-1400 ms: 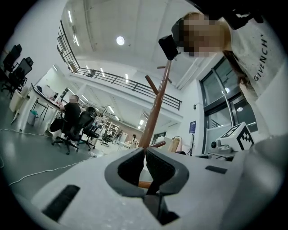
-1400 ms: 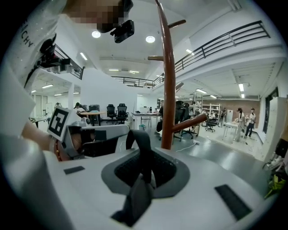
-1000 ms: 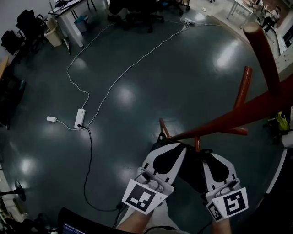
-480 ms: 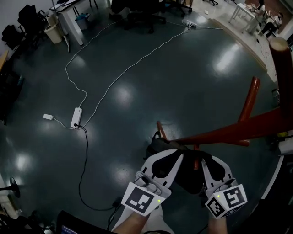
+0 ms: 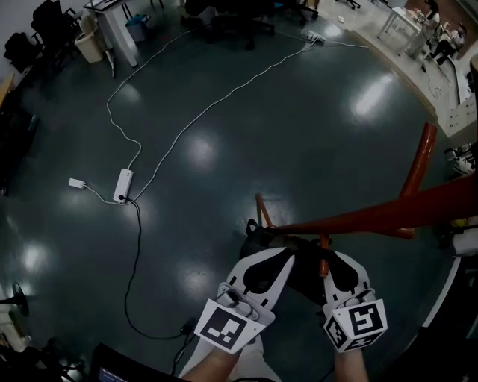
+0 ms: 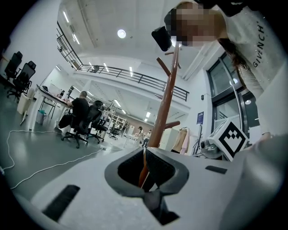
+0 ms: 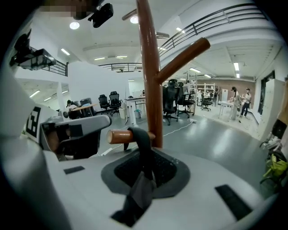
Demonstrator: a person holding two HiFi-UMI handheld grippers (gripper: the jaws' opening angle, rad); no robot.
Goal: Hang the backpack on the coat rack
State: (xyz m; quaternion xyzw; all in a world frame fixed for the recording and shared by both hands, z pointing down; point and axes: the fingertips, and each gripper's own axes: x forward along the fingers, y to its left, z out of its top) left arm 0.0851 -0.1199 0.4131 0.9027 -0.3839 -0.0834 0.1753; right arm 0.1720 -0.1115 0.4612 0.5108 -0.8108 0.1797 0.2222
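Observation:
The red-brown coat rack [image 5: 373, 215] crosses the head view from the right, its short pegs [image 5: 259, 209] sticking out. A black backpack [image 5: 302, 268] hangs just under it, between my two grippers. My left gripper [image 5: 278, 260] is shut on a dark strap [image 6: 154, 201]; the rack's pole [image 6: 165, 101] rises right behind its jaws. My right gripper [image 5: 336, 265] is shut on another dark strap [image 7: 143, 179]. That strap runs up and loops over a wooden peg [image 7: 118, 135] beside the pole [image 7: 150, 76]. Most of the backpack is hidden by the grippers.
White cables and a power strip [image 5: 123, 185] lie on the glossy dark floor to the left, and a black cable [image 5: 137, 261] runs toward me. Desks and office chairs [image 5: 224, 11] stand at the far end. A person sits at a desk [image 6: 80, 108] in the left gripper view.
The rack has slid right and lower in the head view. Both grippers, still holding the straps, have drawn a little closer together under the pole, the right one shifting left.

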